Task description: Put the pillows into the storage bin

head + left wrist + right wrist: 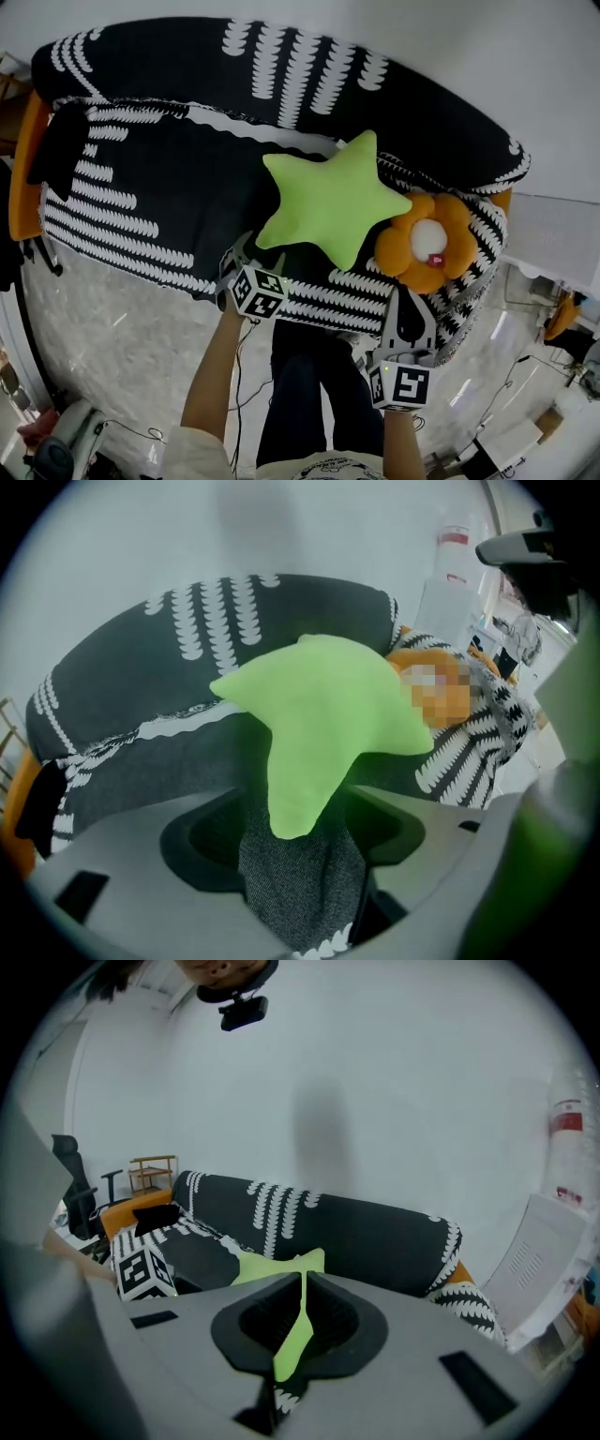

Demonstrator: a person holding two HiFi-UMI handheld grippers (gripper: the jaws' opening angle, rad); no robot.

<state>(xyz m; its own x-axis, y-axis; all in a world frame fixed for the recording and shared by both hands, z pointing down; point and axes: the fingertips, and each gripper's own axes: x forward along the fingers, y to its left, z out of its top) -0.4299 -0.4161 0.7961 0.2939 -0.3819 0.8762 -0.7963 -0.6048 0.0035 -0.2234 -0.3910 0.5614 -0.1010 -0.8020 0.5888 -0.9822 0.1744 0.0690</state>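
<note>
Down at 6 o'clock in head view, nearest the camera, left gripper (261,255) (300,846) hangs over the sofa's front edge w/ jaws spread wide. The lower tip of the green star pillow (328,202) (319,714) sits between them, pads not pressing it: claw released. At 5 o'clock, right gripper (409,300) (302,1281) has jaws drawn together to a thin slit, nothing clamped, tips near the seat edge at 6 o'clock of the orange flower pillow (427,242); contact w/ fabric can't be told. Star pillow lies flat mid-seat on the sofa (178,187), its 3 o'clock arm touching the flower pillow, which rests at the seat's right end. Sofa cover is black w/ white scallop rows, backrest beyond. Pale stone-look floor (122,347) lies below the seat. In right gripper view, an office chair (75,1190) & wooden rack (155,1174) stand at 9 o'clock, white wall (375,1101) behind.
</note>
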